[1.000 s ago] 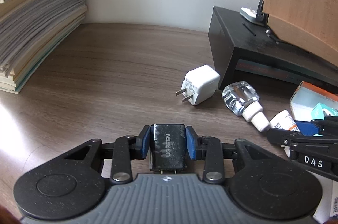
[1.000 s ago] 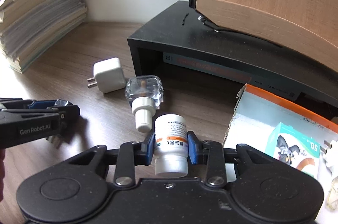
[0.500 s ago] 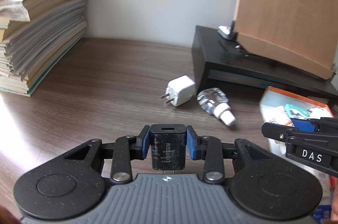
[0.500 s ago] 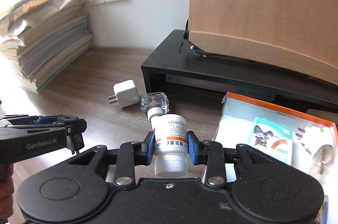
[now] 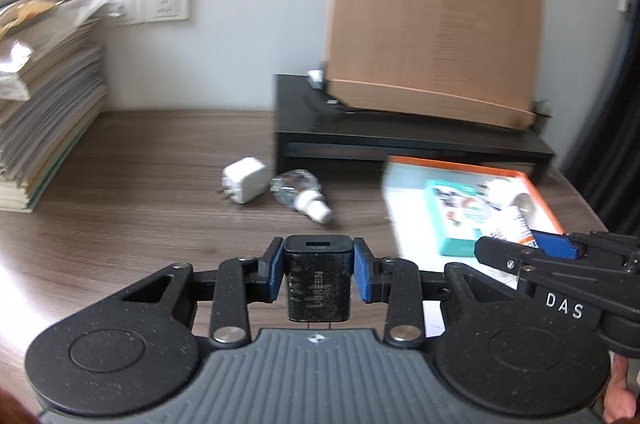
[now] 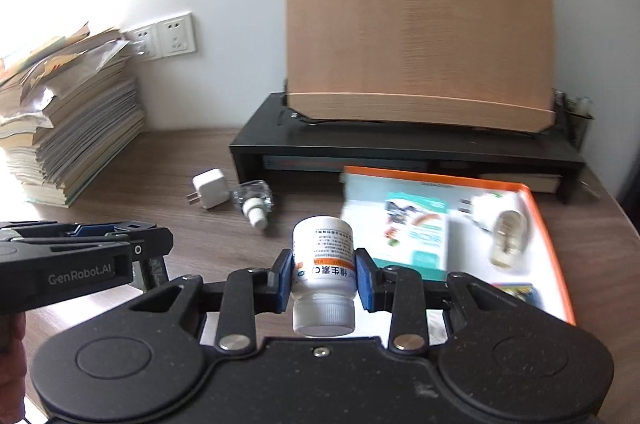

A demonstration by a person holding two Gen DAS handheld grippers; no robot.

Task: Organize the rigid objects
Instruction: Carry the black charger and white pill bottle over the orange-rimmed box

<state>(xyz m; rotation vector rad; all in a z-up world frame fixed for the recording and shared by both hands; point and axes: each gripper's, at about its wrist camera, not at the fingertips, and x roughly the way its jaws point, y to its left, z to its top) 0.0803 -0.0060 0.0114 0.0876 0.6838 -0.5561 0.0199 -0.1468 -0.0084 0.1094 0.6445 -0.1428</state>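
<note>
Both hand-held grippers are closed on something. At the bottom centre of the left wrist view, the left hand-held gripper (image 5: 319,274) has its blue pads clamped against the sides of a black charger (image 5: 319,280), prongs pointing back toward the camera. At the bottom centre of the right wrist view, the right hand-held gripper (image 6: 323,278) squeezes a white pill bottle (image 6: 323,276) around its labelled body, cap end toward the camera.

Both held things hang above the brown wooden table (image 5: 140,192). In the middle of the left wrist view, a white charger (image 5: 245,180) lies on the table with a clear glass bottle (image 5: 298,193) just beside it on its right, the bottle tipped on its side with its white neck toward the camera. At the right of the right wrist view sits an orange-rimmed tray (image 6: 550,224), and in it lie a teal box (image 6: 416,224), a white plug adapter (image 6: 484,210) and a bulb-like clear object (image 6: 508,236); blur hides finer detail.

Behind the tray, a black riser shelf (image 6: 400,144) carries a curved wooden panel (image 6: 420,24). A tall stack of papers (image 6: 68,128) fills the left edge, beside white wall sockets (image 6: 168,34).
</note>
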